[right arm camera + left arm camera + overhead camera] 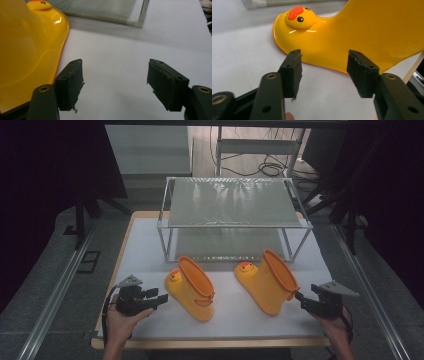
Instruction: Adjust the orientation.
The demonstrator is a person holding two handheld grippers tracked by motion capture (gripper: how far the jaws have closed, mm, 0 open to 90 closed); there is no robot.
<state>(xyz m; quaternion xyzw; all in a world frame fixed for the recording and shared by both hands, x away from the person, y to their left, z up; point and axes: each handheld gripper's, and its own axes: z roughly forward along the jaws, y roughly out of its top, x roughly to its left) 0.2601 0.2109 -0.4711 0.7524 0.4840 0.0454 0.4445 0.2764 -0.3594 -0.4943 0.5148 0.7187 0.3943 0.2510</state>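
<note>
Two yellow duck-faced rain boots stand on the white table top (150, 245), in front of a two-tier metal rack (234, 202) at 12 o'clock. The left boot (192, 289) stands at about 7 o'clock from the rack, the right boot (270, 281) at about 5 o'clock. The left gripper (159, 301), jaws spread apart and holding nothing, sits just beside the left boot, which lies at its 2 o'clock. The right gripper (302, 300), jaws likewise wide and bare, points at the right boot's heel at its 10 o'clock, very near; contact cannot be told.
</note>
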